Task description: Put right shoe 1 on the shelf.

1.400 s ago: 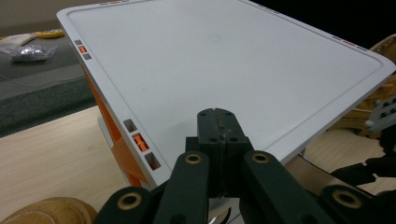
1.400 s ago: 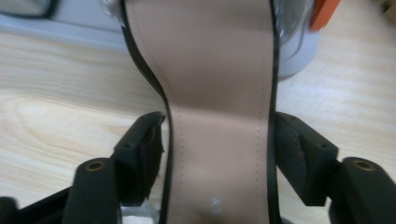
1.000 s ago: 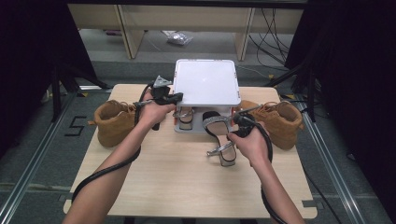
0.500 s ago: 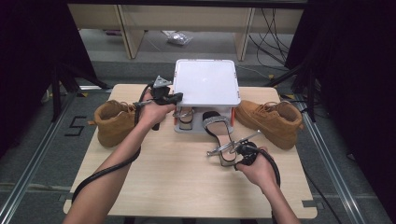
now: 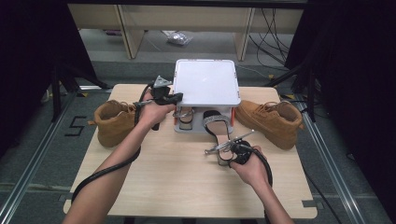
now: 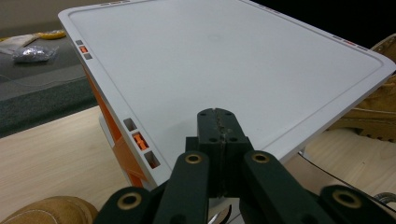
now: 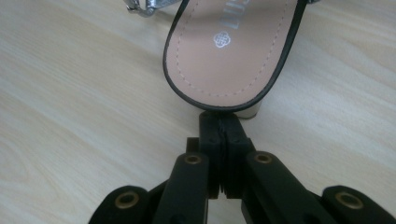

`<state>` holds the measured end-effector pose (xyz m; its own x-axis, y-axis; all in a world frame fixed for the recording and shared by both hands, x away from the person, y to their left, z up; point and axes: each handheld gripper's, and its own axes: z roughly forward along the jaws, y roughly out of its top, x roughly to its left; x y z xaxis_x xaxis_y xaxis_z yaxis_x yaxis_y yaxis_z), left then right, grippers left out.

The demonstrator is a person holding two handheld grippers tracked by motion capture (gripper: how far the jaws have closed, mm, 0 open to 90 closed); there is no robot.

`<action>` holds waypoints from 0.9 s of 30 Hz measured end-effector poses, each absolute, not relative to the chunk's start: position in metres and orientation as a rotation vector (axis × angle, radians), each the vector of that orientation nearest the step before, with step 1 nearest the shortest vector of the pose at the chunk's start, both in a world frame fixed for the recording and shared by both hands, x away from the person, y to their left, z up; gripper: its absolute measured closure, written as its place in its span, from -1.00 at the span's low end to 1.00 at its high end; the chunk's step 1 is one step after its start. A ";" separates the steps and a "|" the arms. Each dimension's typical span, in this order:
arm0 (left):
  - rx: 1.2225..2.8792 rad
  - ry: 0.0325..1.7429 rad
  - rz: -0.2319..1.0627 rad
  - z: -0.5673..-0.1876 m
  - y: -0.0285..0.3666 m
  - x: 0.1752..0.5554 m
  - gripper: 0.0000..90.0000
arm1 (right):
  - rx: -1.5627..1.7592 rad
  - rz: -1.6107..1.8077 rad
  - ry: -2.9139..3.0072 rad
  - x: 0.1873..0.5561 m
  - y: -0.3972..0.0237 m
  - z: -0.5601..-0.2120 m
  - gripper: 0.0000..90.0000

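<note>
Looking down, your left gripper [image 5: 180, 97] rests shut against the white lid [image 5: 205, 81] while your right gripper [image 5: 237, 148] meets the sandal [image 5: 219, 133]; along its clenched jaws, touching the heel [image 7: 224, 60], nudge straight toward the box.

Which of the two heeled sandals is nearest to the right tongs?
The black-edged sandal that sticks out of the rack's right side onto the table; the right tongs, shut, sit at its heel. The other sandal stays inside the rack.
</note>
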<state>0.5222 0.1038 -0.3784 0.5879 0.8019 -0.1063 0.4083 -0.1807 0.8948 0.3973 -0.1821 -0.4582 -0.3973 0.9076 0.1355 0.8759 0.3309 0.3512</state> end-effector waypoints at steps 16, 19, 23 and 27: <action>1.800 0.987 0.483 -0.378 0.104 0.522 0.99 | 1.633 0.767 2.416 0.415 -0.169 -0.456 1.00; 1.803 0.986 0.484 -0.378 0.104 0.522 0.99 | 1.636 0.765 2.398 0.418 -0.169 -0.455 1.00; 1.806 0.985 0.485 -0.378 0.104 0.522 0.99 | 1.630 0.757 2.390 0.422 -0.168 -0.452 1.00; 1.805 0.986 0.484 -0.378 0.104 0.522 0.99 | 1.605 0.750 2.399 0.429 -0.165 -0.450 1.00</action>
